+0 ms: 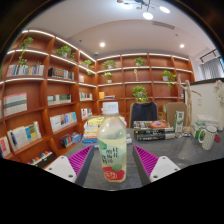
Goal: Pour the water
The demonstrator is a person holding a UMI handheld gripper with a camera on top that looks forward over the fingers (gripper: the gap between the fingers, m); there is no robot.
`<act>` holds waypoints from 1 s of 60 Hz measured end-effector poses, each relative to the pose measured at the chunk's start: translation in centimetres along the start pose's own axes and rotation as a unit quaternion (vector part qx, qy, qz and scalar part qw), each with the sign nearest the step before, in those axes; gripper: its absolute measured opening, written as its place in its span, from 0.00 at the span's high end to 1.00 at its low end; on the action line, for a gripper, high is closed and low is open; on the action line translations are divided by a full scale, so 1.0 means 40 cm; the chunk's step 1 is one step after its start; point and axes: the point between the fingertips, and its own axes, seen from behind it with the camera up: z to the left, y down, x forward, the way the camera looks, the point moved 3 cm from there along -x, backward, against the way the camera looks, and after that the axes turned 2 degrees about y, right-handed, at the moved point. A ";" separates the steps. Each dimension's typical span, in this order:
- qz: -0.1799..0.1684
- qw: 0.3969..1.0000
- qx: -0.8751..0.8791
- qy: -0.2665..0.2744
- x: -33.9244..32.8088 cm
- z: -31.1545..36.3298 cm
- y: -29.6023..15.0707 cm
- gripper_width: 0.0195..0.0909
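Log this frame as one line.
gripper: open | bottle: upright on table, between fingers, gaps both sides | cap: on | pour: not started

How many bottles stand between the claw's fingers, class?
1. The bottle, with a white cap and pale label, stands upright on the table between the fingers of the open claw. Others may hide in the clutter beyond.

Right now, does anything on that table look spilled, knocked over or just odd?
Nothing stands out. The bottle stands upright and capped on the table, between the open gripper fingers, and no spill shows around it.
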 end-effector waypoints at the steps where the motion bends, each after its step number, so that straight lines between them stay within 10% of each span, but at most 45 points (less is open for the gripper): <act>1: 0.001 1.000 0.000 0.001 0.009 0.001 0.000 0.17; 9: -0.002 1.000 0.006 0.016 0.072 0.001 -0.003 0.22; 15: 0.002 1.000 0.009 0.020 0.100 -0.003 0.011 0.54; 28: -0.002 1.000 -0.005 0.001 0.098 -0.003 0.014 0.80; 60: 0.002 0.977 0.210 0.031 0.044 -0.389 -0.090 0.79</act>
